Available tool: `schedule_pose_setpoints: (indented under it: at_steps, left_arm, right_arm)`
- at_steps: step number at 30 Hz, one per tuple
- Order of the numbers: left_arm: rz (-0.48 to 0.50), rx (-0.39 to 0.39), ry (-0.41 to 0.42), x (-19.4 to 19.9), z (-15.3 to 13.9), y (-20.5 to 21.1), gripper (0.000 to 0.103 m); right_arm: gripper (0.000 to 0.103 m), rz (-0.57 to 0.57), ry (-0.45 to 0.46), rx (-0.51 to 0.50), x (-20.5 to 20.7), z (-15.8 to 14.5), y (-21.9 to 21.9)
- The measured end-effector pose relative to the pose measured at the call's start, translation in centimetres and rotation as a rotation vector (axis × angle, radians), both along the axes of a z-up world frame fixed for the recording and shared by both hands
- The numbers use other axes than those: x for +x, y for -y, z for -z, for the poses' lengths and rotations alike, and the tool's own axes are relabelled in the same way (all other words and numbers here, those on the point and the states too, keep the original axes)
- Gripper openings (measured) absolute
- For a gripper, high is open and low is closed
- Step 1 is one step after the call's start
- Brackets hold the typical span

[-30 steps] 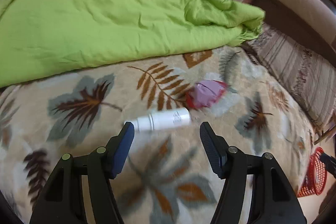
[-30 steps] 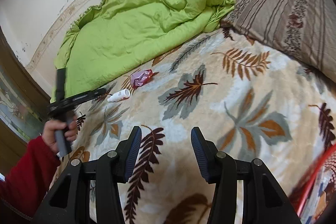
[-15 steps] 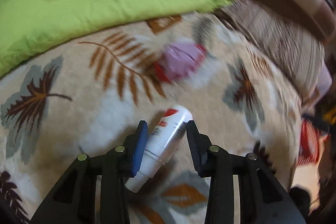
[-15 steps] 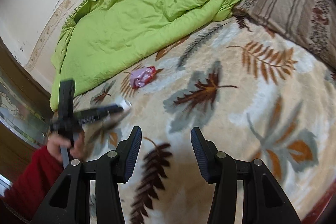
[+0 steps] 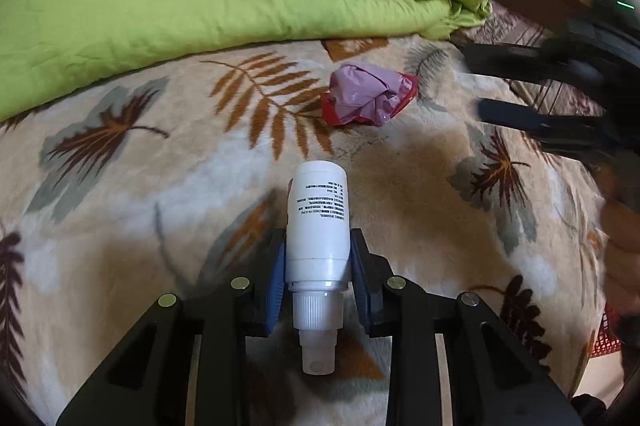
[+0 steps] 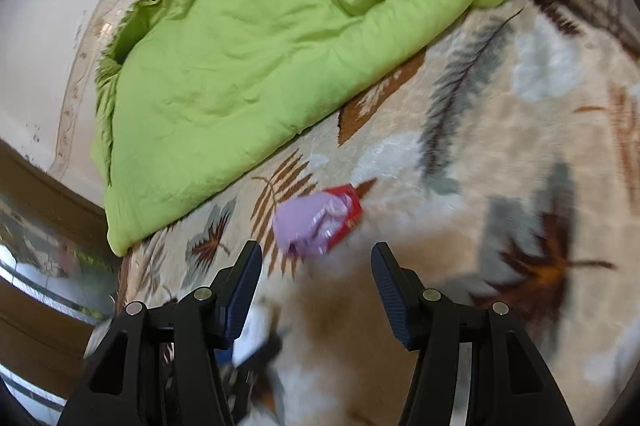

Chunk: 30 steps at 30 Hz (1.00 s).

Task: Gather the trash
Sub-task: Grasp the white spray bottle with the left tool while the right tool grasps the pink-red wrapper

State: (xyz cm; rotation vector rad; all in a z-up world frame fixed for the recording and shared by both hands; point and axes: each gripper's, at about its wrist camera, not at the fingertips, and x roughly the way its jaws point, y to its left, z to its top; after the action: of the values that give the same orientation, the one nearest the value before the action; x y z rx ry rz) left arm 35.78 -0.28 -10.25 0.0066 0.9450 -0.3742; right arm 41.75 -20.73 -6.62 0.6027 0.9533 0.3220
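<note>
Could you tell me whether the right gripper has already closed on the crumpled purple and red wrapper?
No, the right gripper is open, with the crumpled purple and red wrapper lying on the leaf-patterned blanket just beyond its fingertips.

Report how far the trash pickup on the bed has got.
Nothing looks binned yet. In hand: the left gripper is shut on the white bottle. Left: the crumpled purple wrapper lies on the leaf-print blanket, just ahead of the open right gripper.

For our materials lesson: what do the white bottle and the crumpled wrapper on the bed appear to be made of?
White bottle: probably plastic, smooth matte, with printed text and a ribbed cap. Crumpled wrapper: likely thin plastic film, lilac and red, with sharp creases and a slight sheen.
</note>
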Motion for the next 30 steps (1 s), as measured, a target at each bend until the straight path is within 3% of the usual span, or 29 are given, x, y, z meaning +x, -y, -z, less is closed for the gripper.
schedule_pose_setpoints:
  at_steps: [5,7,8,9,12,18,21,22,24,30]
  left_arm:
    - [-0.021,-0.014,0.035,-1.7,-1.4,-1.7,0.029]
    - [-0.037,-0.013,0.047,-2.3,-1.7,-2.4,0.029]
    - [-0.049,-0.015,0.051,-2.6,-1.9,-2.7,0.029]
    - [-0.054,-0.016,0.054,-2.9,-2.0,-2.9,0.029]
    - [-0.076,-0.024,0.073,-3.9,-2.4,-3.3,0.029]
    - [-0.110,-0.048,0.085,-6.6,-3.4,-3.8,0.029]
    - [-0.172,-0.034,0.104,-8.3,-3.7,-3.9,0.029]
    - [-0.199,-0.034,0.107,-8.8,-3.6,-3.8,0.029]
    - [-0.222,-0.037,0.109,-8.8,-3.5,-3.9,0.029]
    - [-0.287,-0.012,0.141,-8.2,-3.1,-6.0,0.029]
  right_arm:
    - [0.061,0.038,-0.029,0.066,3.1,2.3,-1.1]
    - [0.041,0.036,-0.044,0.092,3.5,2.9,-1.6]
    - [0.017,0.021,-0.049,0.111,3.6,3.1,-1.9]
    - [0.009,0.016,-0.047,0.109,3.4,3.1,-2.3]
    - [0.001,0.002,0.012,0.074,1.4,1.9,-2.7]
    - [0.001,-0.008,0.077,0.066,-3.4,-0.4,-1.6]
    - [0.005,-0.017,0.096,-0.025,-4.1,-1.8,-2.0]
    - [0.008,-0.020,0.076,-0.035,-3.6,-1.9,-2.3]
    - [0.052,-0.002,0.037,-0.062,-2.3,-2.0,-2.9]
    - [0.055,-0.021,0.005,-0.221,2.7,-1.1,-6.7]
